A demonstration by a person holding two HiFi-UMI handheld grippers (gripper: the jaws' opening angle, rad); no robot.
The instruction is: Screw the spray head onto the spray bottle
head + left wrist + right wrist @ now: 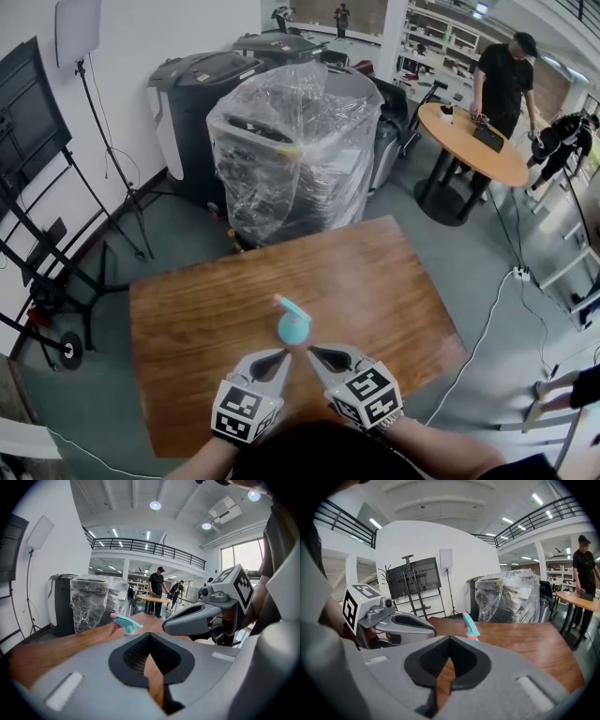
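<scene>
The left gripper (281, 356) rests low over the wooden table (187, 319), its jaws pressed fully together with nothing between them; only bare wood shows through the gap. Its tip angles inward toward the middle, probably so that it can steady the work from that side. Just ahead, between the two tips, stands the spray head (292, 323): teal, upright, its pink nozzle pointing away and to the left. The bottle under it cannot be made out, so whether the head is already threaded on is unclear. The right gripper (315, 353) mirrors the left, its jaws likewise shut and empty, its tip just beside the head but not touching it; the pair look set to close in from both sides, one to hold and one to turn.
</scene>
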